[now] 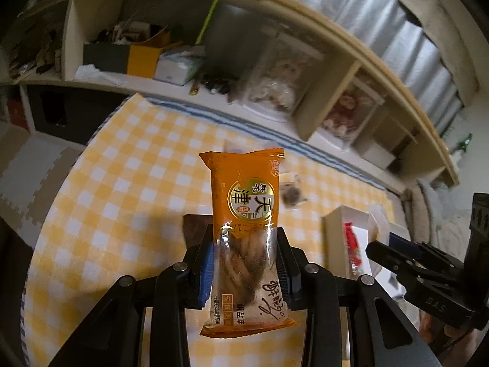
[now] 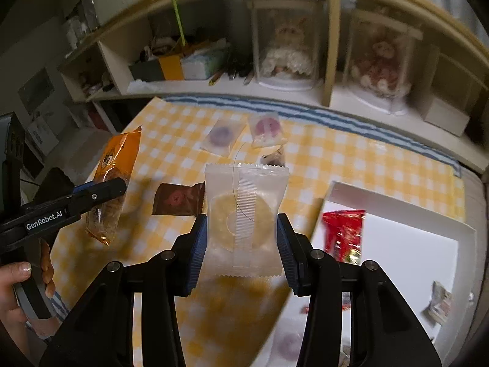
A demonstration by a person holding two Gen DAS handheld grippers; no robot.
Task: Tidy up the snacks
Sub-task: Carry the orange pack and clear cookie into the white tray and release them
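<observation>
My left gripper (image 1: 244,244) is shut on an orange twisted-snack packet (image 1: 247,214), held upright above the yellow checked tablecloth (image 1: 122,183). In the right wrist view that same orange packet (image 2: 113,180) hangs in the left gripper (image 2: 122,186) at the left. My right gripper (image 2: 243,229) is shut on a clear packet with a yellow round pastry (image 2: 244,217), lifted off the table. A white box (image 2: 397,232) to the right holds a red packet (image 2: 343,232). On the cloth lie a brown packet (image 2: 177,198) and two clear packets with purple and pink rounds (image 2: 221,136).
A shelf unit (image 2: 330,61) runs along the far side of the table, with doll cases, boxes and clutter. A small dark packet (image 2: 273,157) lies behind the held pastry. A hand (image 2: 18,278) grips the left tool's handle. The right gripper's body (image 1: 428,260) shows at the left view's edge.
</observation>
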